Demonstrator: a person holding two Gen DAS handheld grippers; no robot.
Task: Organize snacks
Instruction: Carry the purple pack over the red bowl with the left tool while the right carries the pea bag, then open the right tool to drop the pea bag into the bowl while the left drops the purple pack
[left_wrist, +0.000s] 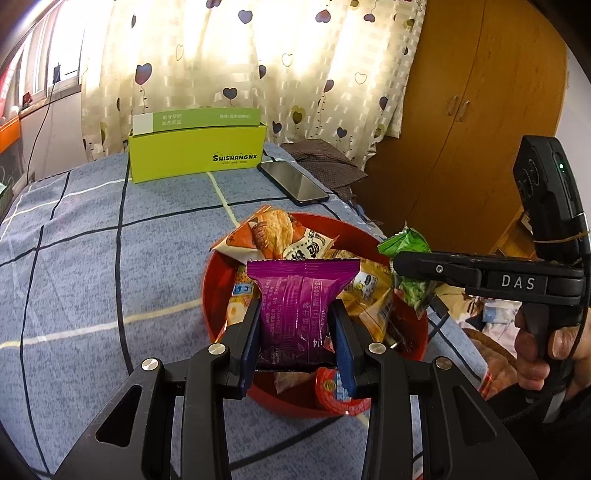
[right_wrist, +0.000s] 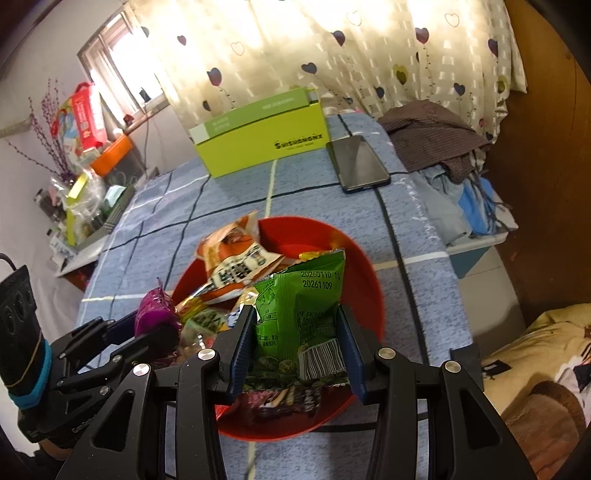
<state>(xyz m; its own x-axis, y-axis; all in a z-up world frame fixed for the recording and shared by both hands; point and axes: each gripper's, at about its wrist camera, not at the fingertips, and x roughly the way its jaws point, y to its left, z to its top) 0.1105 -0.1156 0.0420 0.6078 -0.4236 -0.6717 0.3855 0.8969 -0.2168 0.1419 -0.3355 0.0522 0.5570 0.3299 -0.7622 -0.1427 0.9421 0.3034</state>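
Left wrist view: the left gripper (left_wrist: 295, 325) is clamped on a purple packet (left_wrist: 295, 310) just above the red bowl (left_wrist: 221, 295) — likely lifted out for sorting. The right gripper (right_wrist: 295, 343) pinches a green packet (right_wrist: 303, 317) over that bowl. Beyond the bowl, on the blue checked cloth (left_wrist: 92, 240), lie a phone (left_wrist: 291, 181) and a green box (left_wrist: 195, 147) — curtains (left_wrist: 240, 55) behind.

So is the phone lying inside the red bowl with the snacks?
No, the phone lies on the blue checked cloth beside the green box, well beyond the red bowl.
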